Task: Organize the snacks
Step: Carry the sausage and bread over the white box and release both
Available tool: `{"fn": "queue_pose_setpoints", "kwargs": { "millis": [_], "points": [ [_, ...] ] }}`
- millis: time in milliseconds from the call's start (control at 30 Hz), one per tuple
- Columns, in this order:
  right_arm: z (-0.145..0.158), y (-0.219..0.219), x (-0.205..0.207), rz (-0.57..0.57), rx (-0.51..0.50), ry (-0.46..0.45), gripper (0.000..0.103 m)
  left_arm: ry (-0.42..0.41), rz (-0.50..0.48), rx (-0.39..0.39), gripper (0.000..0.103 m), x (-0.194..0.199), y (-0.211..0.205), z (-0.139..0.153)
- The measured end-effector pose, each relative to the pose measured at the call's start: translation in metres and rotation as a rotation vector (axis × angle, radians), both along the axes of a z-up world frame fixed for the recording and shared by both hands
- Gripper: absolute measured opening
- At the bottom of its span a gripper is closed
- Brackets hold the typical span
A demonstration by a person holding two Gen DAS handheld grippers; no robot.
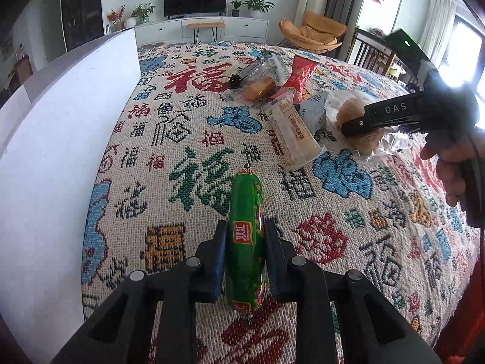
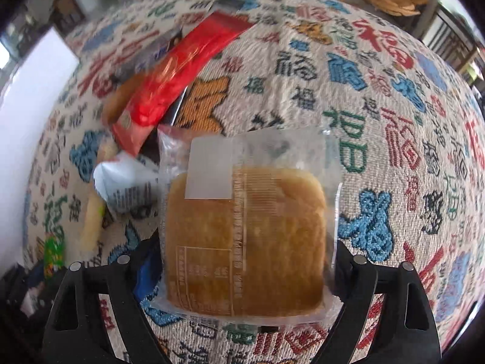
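The patterned cloth (image 1: 169, 139) is covering the whole table, w/ lots of bare room in the middle. A white box (image 1: 60, 151) is standing along the left edge. The left gripper (image 1: 245, 236) is squeezing a green sausage (image 1: 245, 230), jaws tight on both sides. The right gripper (image 2: 245, 261) is gripping a clear-wrapped cake (image 2: 245, 236), lifted a bit. Other snacks are sitting in a pile just left of the cake: a red packet (image 2: 178, 72), a silver pack (image 2: 127, 185), etc.

We noted a coarse woven cloth (image 1: 182, 139), a glossy green plastic sausage wrapper (image 1: 245, 236), a clear shiny film cake wrapper (image 2: 245, 224) and matt black plastic gripper fingers (image 1: 215, 261).
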State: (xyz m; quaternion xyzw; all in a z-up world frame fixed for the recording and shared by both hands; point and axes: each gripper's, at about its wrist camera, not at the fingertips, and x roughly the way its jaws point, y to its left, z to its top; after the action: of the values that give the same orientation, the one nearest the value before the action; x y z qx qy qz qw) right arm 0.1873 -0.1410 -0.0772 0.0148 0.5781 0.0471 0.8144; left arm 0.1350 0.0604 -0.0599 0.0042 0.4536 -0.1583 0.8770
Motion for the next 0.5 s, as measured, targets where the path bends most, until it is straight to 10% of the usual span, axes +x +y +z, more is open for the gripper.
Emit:
{"fn": "queue_pose_setpoints", "kwargs": {
  "millis": [267, 500],
  "points": [
    [0.061, -0.036, -0.054, 0.007, 0.085, -0.17, 0.074, -0.053, 0.051, -0.28, 0.023, -0.028, 0.033, 0.049],
    [0.161, 0.076, -0.086, 0.293, 0.308, -0.299, 0.074, -0.21, 0.157, -0.317, 0.023, -0.052, 0.112, 0.134]
  ]
}}
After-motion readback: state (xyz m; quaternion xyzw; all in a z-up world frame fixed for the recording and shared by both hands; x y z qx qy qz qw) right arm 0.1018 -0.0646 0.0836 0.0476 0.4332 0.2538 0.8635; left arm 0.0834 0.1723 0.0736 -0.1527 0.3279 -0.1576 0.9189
